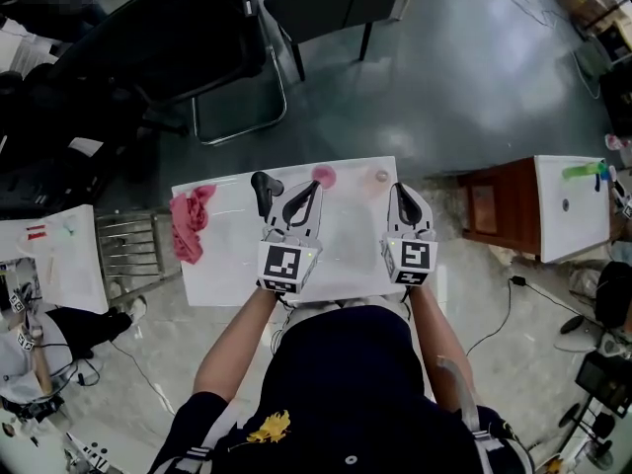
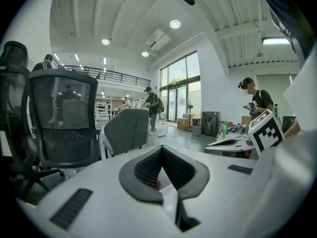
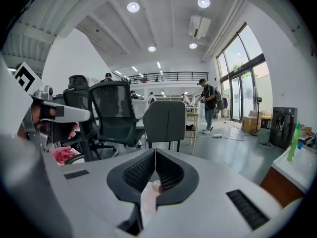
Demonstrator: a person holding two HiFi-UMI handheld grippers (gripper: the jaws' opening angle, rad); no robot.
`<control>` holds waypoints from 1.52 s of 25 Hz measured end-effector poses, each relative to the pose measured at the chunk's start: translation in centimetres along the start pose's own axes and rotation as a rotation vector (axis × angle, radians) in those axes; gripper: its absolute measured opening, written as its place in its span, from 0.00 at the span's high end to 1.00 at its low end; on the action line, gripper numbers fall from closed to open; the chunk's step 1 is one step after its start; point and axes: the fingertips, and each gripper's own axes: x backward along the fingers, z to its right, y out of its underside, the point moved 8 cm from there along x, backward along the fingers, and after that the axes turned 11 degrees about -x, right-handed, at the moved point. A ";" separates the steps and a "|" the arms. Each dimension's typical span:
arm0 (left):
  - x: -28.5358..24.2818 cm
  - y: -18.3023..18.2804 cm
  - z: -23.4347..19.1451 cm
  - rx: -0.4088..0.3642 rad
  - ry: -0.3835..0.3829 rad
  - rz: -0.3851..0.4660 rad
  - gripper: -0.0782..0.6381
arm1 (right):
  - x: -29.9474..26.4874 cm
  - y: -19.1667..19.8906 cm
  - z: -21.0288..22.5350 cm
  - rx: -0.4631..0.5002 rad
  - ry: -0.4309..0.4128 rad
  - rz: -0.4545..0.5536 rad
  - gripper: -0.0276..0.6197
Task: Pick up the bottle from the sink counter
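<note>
White tabletop [image 1: 227, 265] right in front of the person, both grippers hanging over the near half of it and pointing at the far edge. Left gripper [image 1: 316, 186] has its jaws pinched together at the tips, nothing between them, and its own view shows the same thing: left gripper [image 2: 161, 148] closed to a point, just air and an office chair [image 2: 64, 123] behind. Right gripper [image 1: 400, 188] is fully closed too and empty, with the two pads meeting in a thin line in its own view [image 3: 155, 151]. The bottle [image 1: 381, 176], as far as I can tell, is the small pale pinkish thing standing at the far edge of the tabletop, just ahead of the right gripper's tips and not touching them; it's too small to be sure. A rounder pink thing [image 1: 323, 175] sits at the same edge ahead of the left gripper. A black faucet-looking piece [image 1: 264, 192] stands just left of the left gripper, and a crumpled pink cloth [image 1: 190, 223] lies near the left edge.
</note>
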 end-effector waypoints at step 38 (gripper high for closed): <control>-3.5 8.0 -1.6 0.107 -0.121 -0.103 0.87 | -10.2 10.6 3.5 -0.075 0.092 -0.117 0.29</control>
